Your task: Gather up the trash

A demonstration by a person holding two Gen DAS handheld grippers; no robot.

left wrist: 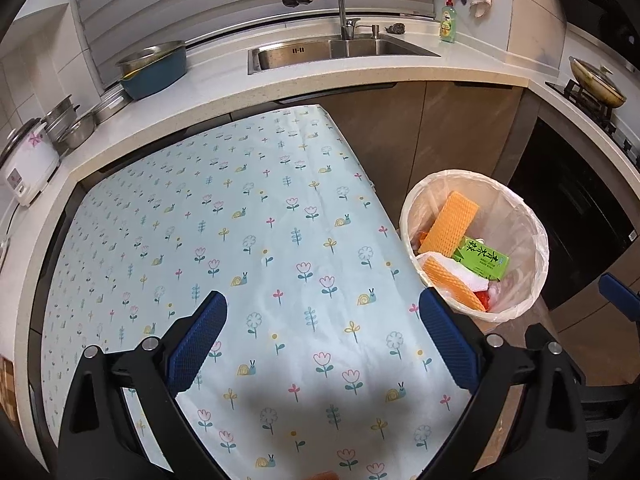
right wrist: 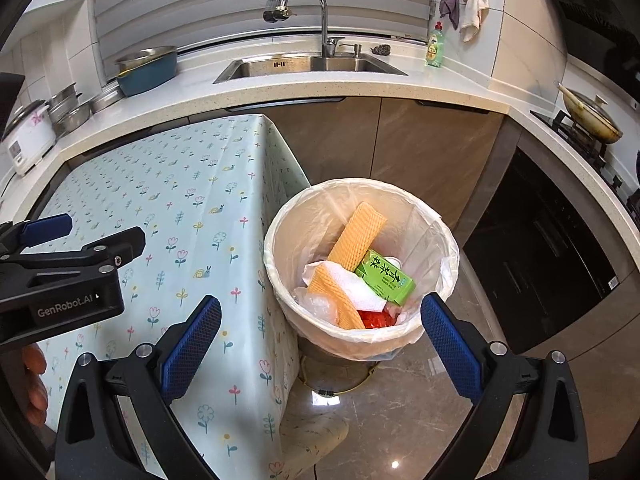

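Left gripper [left wrist: 322, 312] sits over the table [left wrist: 248, 208], which wears a pale cloth printed with flowers and snails. Fingers wide apart, nothing between the blue pads [left wrist: 200, 340]; only bare cloth shows in the gap. No loose rubbish visible on the cloth in either view.

Right gripper [right wrist: 320, 316] points down at the bin [right wrist: 436, 240], which stands on the floor just beside the table's right edge. Fingers likewise spread wide, empty; the bin's near rim shows between the pads [right wrist: 448, 344], apart from both.

Bin is lined with a thin whitish bag [right wrist: 424, 216] folded over the rim. Inside it:
- two orange waffle-textured foam sleeves [right wrist: 358, 234], one leaning upright against the far wall, one lying lower toward the near side
- green carton [right wrist: 386, 278] with printed characters, tilted, resting against the upright sleeve
- crumpled white paper [right wrist: 352, 286] between the lower sleeve and the carton
- something red [right wrist: 374, 318] at the near side, partly buried; cannot tell what it is

In the right wrist view the left gripper enters from the left edge above the cloth, with part of a hand [right wrist: 36, 384] below it.

Background: worktop [left wrist: 360, 76] with a steel sink [left wrist: 340, 50] and tap, green soap bottle [left wrist: 448, 22], blue basin [left wrist: 156, 66], rice cooker [left wrist: 26, 160], a pan [left wrist: 596, 78] on the hob at right
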